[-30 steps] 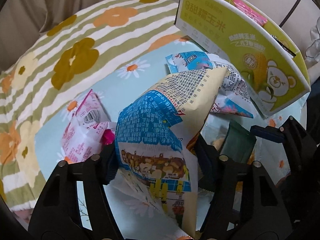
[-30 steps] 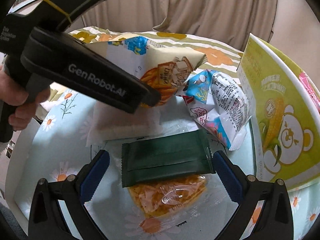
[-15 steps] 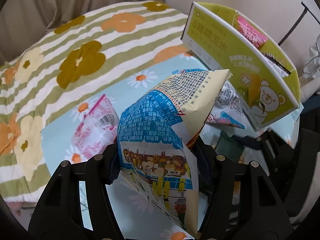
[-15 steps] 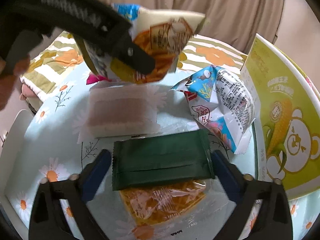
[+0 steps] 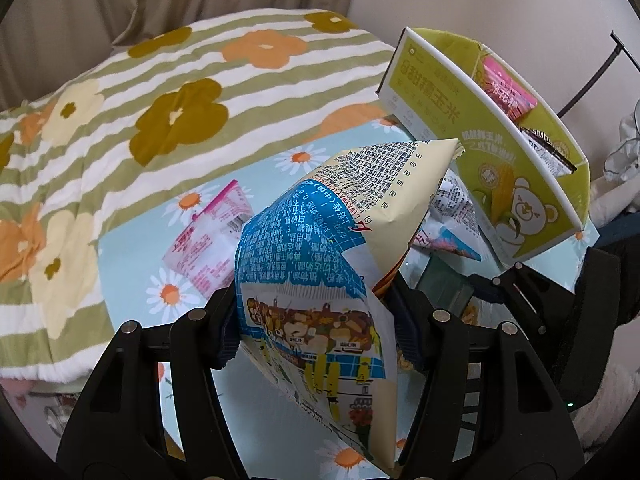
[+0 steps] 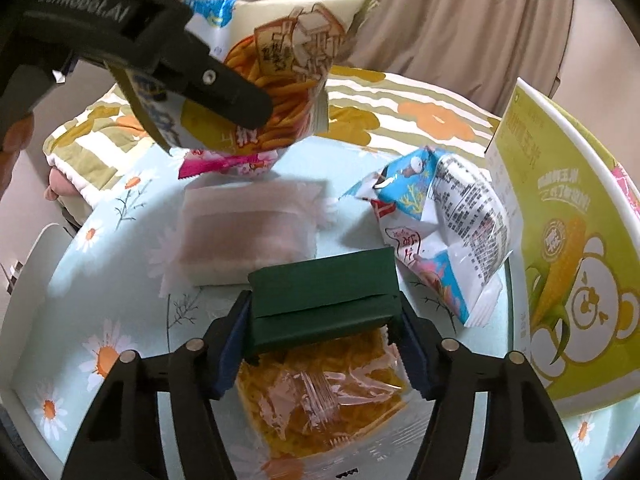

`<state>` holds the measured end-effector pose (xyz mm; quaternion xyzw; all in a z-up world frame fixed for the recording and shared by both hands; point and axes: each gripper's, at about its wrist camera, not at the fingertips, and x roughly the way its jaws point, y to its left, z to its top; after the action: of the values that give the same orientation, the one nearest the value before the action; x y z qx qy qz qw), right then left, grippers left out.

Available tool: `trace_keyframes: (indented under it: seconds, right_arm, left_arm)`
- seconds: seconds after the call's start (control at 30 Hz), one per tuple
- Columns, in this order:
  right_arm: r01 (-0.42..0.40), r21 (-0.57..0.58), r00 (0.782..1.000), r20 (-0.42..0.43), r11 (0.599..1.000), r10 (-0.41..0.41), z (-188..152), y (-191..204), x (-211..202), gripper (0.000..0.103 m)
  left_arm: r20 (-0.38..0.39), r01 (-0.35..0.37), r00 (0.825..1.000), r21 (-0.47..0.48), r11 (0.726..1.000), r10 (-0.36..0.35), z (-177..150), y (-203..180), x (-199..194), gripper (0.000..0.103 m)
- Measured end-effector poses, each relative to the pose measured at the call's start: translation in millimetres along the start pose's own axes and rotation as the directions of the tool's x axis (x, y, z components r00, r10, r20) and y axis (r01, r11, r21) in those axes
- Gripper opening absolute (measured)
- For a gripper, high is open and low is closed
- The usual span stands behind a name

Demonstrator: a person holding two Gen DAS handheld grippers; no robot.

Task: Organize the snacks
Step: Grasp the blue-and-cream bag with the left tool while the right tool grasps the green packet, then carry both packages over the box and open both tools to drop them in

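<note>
Two grippers, both loaded. Left gripper (image 5: 316, 336) had its fingers clamped on a cream-and-blue chip bag (image 5: 344, 248), held up off the table, bag tilted with its top corner toward the yellow-green corn box (image 5: 516, 184). From the right wrist view the same chip bag (image 6: 280, 80) hung above the far side of the table, pinched by the left gripper (image 6: 224, 92), over a pink-and-white snack pack (image 6: 232, 164).

Right gripper (image 6: 324, 320) had its fingers closed narrow on a dark green packet (image 6: 324, 292), one blue pad (image 6: 230, 344) on each end. Packet sat over a clear bag of orange noodle snack (image 6: 320, 396); couldn't tell whether it was lifted clear or touching.

Rest of the snacks lay on the daisy-print tablecloth (image 6: 100, 280): a translucent white wrapped pack (image 6: 248, 236) just beyond the green packet, and a blue-and-white crumpled bag (image 6: 452, 232) beside the corn box (image 6: 568, 240).

Left wrist view showed the box open at the top, with a pink packet (image 5: 504, 88) and a dark-edged one (image 5: 548, 148) inside. Pink-and-white pack (image 5: 208, 244) lay on the cloth left of the held bag. Flower-striped blanket (image 5: 160, 92) sat behind the table.
</note>
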<state>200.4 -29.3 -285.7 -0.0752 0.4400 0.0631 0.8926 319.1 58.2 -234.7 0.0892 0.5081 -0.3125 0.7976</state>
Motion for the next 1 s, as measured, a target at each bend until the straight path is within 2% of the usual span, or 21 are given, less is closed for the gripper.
trace_keyframes:
  seconds: [0.2,0.4,0.57,0.8,1.0]
  right_arm:
    - [0.005,0.001,0.999,0.052,1.0,-0.005,15.8,-5.6,-21.6,0.062]
    - [0.016,0.043,0.991,0.129,0.999,-0.021,41.2,-20.9,-67.6,0.062]
    - [0.031,0.075,0.986,0.163,0.997,-0.043,64.4,-45.2,-108.0,0.062]
    - [0.032,0.136,0.975,0.213,0.99,-0.061,78.5,-114.0,-150.0,0.062]
    - [0.031,0.117,0.972,0.228,0.993,-0.057,70.1,-189.1,-169.7,0.062]
  left_arm:
    - [0.03,-0.003,1.0,-0.013,1.0,0.003,1.9,0.3,-18.1,0.059]
    - [0.091,0.016,0.996,-0.026,1.0,-0.013,15.1,-4.6,-48.3,0.059]
    - [0.16,0.028,0.987,-0.029,0.999,-0.023,38.6,-20.3,-76.6,0.059]
    - [0.244,0.003,0.97,-0.012,1.0,0.0,78.0,-69.5,-96.0,0.059]
    - [0.273,0.012,0.962,-0.066,0.998,0.006,113.3,-131.4,-81.8,0.059]
